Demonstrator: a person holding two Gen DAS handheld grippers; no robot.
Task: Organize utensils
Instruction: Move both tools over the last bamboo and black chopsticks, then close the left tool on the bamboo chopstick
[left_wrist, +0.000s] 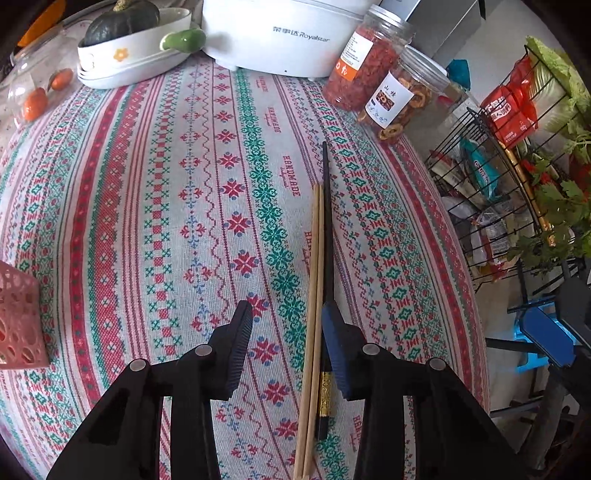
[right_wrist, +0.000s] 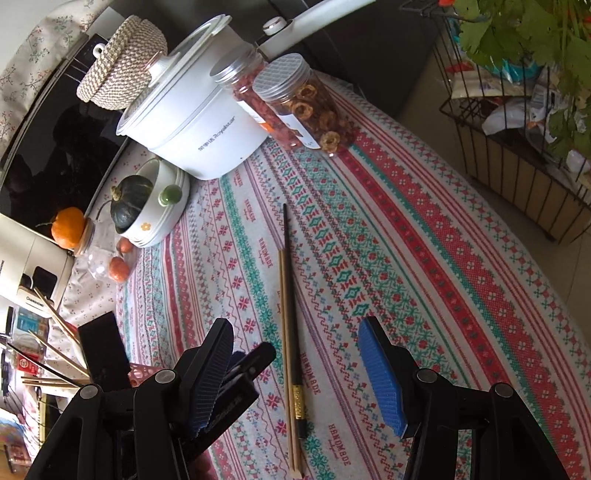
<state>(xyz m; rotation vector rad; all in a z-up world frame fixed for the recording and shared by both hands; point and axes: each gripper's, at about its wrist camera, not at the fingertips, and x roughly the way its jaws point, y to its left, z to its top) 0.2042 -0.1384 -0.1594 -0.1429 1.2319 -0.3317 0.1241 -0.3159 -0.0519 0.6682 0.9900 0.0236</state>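
A black chopstick (left_wrist: 326, 221) with a gold band and a pair of light wooden chopsticks (left_wrist: 316, 280) lie side by side on the patterned tablecloth (left_wrist: 147, 206). My left gripper (left_wrist: 286, 317) is open around them. Its blue pad sits right beside the black chopstick, and the other finger stands well clear. In the right wrist view the same black chopstick (right_wrist: 290, 288) and the wooden pair (right_wrist: 283, 332) show between the fingers of my open right gripper (right_wrist: 295, 328), with gaps on both sides. A pink perforated holder (left_wrist: 18, 314) stands at the left.
A white Royalstar pot (left_wrist: 280, 33), two clear jars of dried fruit (left_wrist: 369, 62) and a bowl with a dark squash (left_wrist: 129, 40) line the far side. A black wire rack (left_wrist: 517, 184) of packets and greens stands beyond the table's right edge. Several chopsticks (right_wrist: 55, 325) stick up at the left.
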